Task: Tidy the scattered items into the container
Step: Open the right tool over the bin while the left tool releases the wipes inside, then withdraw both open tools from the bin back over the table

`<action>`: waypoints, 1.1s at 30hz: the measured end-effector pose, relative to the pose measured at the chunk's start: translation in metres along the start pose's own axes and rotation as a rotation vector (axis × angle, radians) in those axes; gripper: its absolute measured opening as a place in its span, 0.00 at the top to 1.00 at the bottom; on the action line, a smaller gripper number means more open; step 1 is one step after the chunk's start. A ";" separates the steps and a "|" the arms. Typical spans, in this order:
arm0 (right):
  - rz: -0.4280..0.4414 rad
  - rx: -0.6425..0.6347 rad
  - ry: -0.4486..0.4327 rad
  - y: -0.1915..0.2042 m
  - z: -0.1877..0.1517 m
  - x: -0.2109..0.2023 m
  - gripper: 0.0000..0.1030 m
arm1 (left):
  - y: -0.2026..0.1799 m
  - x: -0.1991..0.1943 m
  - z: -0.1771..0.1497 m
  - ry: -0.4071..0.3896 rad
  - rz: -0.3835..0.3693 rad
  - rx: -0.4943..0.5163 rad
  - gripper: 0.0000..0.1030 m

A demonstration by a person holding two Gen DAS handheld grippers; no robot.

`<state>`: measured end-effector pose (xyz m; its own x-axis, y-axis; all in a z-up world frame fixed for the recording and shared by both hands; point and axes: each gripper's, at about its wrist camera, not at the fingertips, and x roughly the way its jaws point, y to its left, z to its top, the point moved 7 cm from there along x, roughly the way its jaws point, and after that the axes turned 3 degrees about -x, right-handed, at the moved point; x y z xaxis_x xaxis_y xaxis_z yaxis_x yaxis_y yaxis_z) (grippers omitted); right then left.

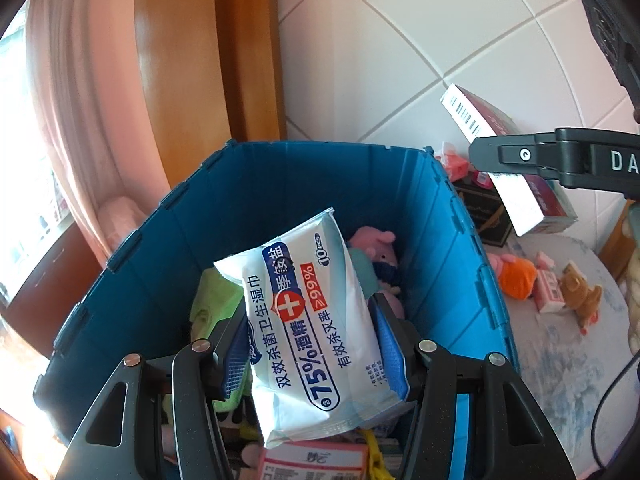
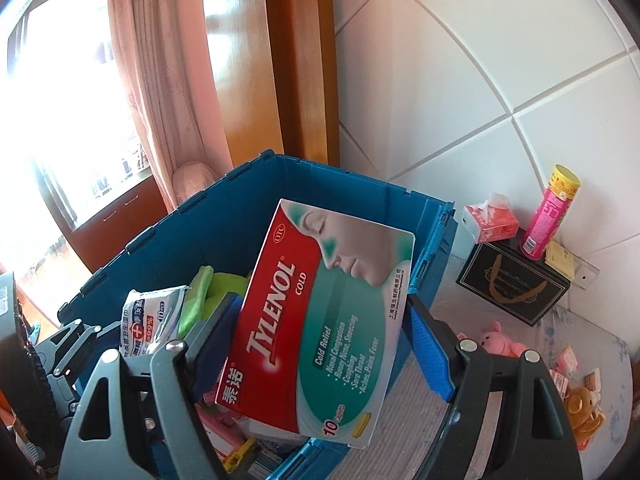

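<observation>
Left claw (image 1: pixel 312 344) clamps wipes pack (image 1: pixel 312 320), long axis toward upper frame, already over blue crate (image 1: pixel 320 184) interior; right claw (image 2: pixel 320 344) grips Tylenol box (image 2: pixel 320 312) straddling crate's right rim at frame centre, so left is better placed to drop.

Wipes pack (image 1: pixel 316 320): I see a white-and-blue soft pack, tilted, gripped in my left tool (image 1: pixel 316 344) over the open crate.
Cold medicine box (image 2: pixel 320 320): red, teal and grey carton, tilted, clamped in my right tool (image 2: pixel 324 344) over the crate's right rim.
Crate (image 1: pixel 280 184): blue plastic, open, already holding a green cloth, plush toys and small packets.
</observation>
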<state>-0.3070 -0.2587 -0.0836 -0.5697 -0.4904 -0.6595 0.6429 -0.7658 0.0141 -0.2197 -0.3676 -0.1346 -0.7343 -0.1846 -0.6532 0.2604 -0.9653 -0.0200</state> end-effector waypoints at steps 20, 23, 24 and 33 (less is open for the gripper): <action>0.021 -0.028 -0.003 0.017 0.027 0.043 0.00 | 0.037 0.017 0.006 0.008 0.055 -0.067 0.01; 0.021 -0.028 -0.003 0.017 0.022 0.040 0.00 | 0.043 0.014 0.008 0.000 0.079 -0.078 0.01; 0.022 -0.026 -0.002 0.016 0.020 0.038 0.00 | 0.044 0.014 0.007 0.001 0.082 -0.079 0.01; 0.012 0.008 -0.003 -0.009 0.004 0.015 0.00 | 0.025 0.000 0.004 -0.006 0.079 -0.059 0.01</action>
<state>-0.3231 -0.2602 -0.0905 -0.5637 -0.5005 -0.6571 0.6456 -0.7632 0.0276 -0.2156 -0.3922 -0.1316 -0.7136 -0.2604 -0.6503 0.3534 -0.9354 -0.0132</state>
